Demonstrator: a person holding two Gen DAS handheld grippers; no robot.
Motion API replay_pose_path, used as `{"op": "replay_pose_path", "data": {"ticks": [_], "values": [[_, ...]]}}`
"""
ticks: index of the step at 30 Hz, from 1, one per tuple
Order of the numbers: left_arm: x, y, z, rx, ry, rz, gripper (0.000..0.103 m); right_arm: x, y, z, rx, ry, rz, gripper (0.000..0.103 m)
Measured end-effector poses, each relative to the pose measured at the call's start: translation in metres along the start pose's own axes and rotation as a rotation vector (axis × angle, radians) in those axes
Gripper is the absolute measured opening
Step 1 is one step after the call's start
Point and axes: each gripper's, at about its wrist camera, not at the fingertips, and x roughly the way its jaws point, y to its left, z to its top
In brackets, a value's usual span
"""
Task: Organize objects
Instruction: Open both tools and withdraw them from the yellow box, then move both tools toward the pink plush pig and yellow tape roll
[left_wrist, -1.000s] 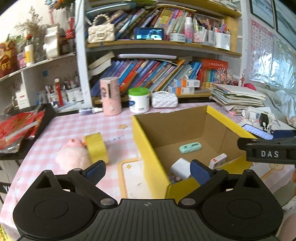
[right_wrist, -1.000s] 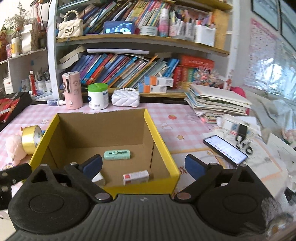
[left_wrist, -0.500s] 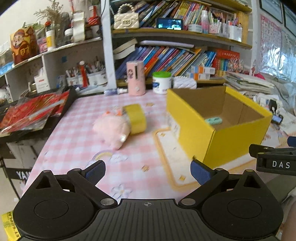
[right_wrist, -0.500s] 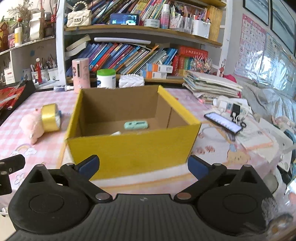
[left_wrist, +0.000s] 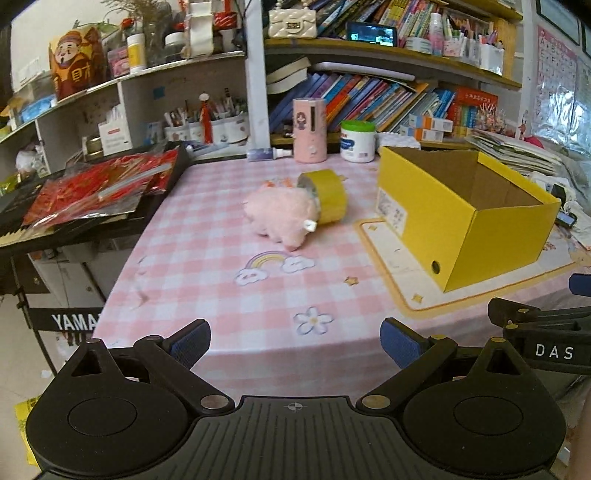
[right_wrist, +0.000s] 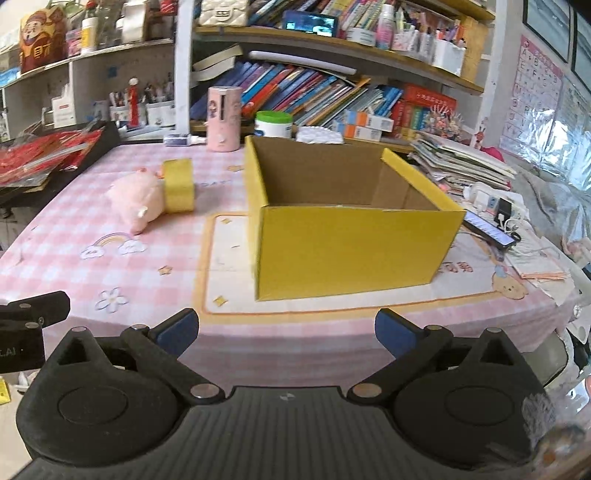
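— How do the jaws stand?
— Both wide apart, nothing between them. The right gripper (right_wrist: 284, 328) has just been opening, and the left gripper (left_wrist: 295, 338) gapes the same.
— And the things to sort?
— The yellow box (right_wrist: 351, 243) sits ahead of the right jaws. The pink plush pig (left_wrist: 282, 216) lies well beyond the left jaws, touching the yellow tape roll (left_wrist: 327, 195), on the checked tablecloth (left_wrist: 207, 280).

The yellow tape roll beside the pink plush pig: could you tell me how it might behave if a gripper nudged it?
The yellow tape roll stands on its curved edge, so it would probably roll. The pink plush pig leaning against it may block one side. It looks rigid.
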Motion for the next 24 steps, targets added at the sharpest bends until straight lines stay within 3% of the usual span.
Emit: {"op": "replay_pose_path", "data": {"ticks": [24], "values": [[-0.024,0.069,-0.017,-0.053,-0.03,0.05,0.1,-0.024,0.079,-0.001,-0.064,-0.037,0.125,0.103]]}}
